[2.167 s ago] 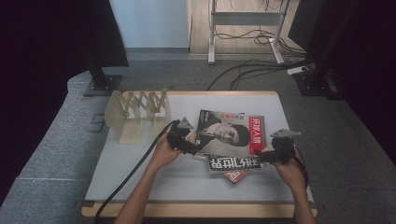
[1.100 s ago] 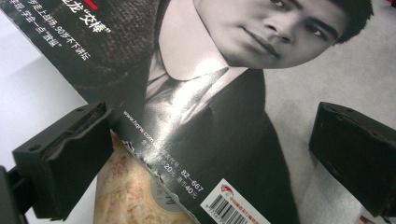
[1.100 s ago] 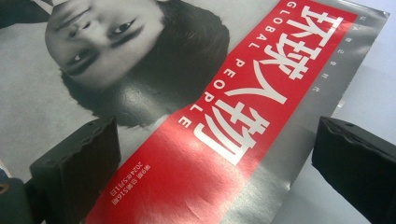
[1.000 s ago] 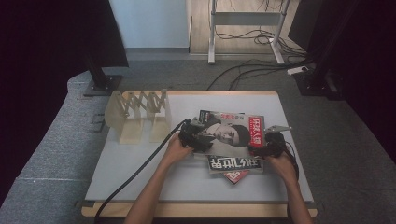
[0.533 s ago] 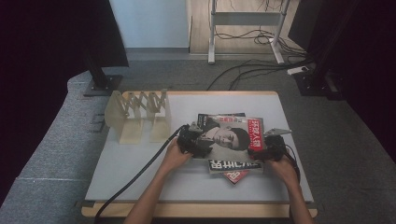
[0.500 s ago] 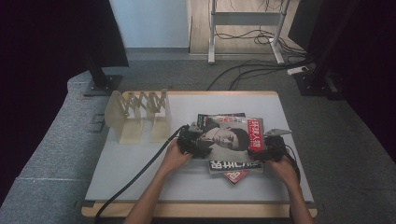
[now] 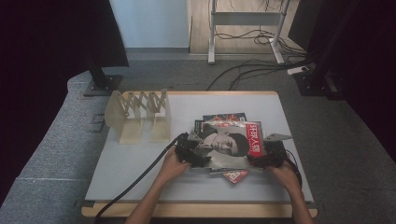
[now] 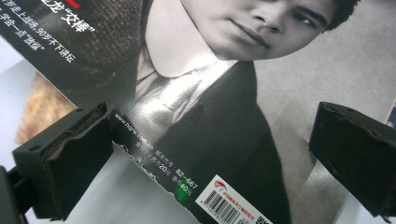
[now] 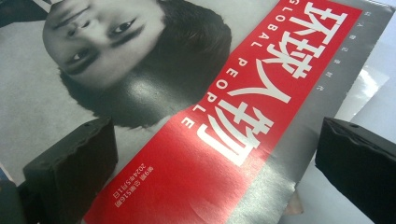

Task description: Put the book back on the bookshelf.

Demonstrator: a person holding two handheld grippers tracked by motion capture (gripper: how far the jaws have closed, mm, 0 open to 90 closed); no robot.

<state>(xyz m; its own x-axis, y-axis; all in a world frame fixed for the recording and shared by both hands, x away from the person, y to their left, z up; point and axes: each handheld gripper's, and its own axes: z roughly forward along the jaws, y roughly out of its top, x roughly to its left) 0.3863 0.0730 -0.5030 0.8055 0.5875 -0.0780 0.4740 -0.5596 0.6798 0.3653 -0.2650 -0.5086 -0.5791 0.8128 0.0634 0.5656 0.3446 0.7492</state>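
Your left gripper (image 7: 192,151) stands with its jaws apart, one on each side of the lower-left corner of the magazine (image 7: 229,142); in the left gripper view the two black pads (image 8: 70,158) flank the barcode edge with nothing pinched between them. Your right gripper (image 7: 266,157) is likewise spread, its jaws straddling the red title band (image 9: 224,126) at the magazine's right edge. The magazine lies cover up on a small stack, right of the wooden rack (image 7: 140,114) and near the front of the table (image 7: 135,163); a red-cornered issue (image 7: 236,176) pokes out beneath its near edge, and another (image 7: 224,116) shows at the far edge. The step appears to be a two-handed pickup of the top issue, probably for filing in the rack. Slide one pad of each gripper under the top cover only, so the issues below stay put. Close both grippers together, on opposite edges, to keep the magazine from sagging or twisting. Lift level, and watch that the left cable (image 7: 135,184) does not drag across the stack.
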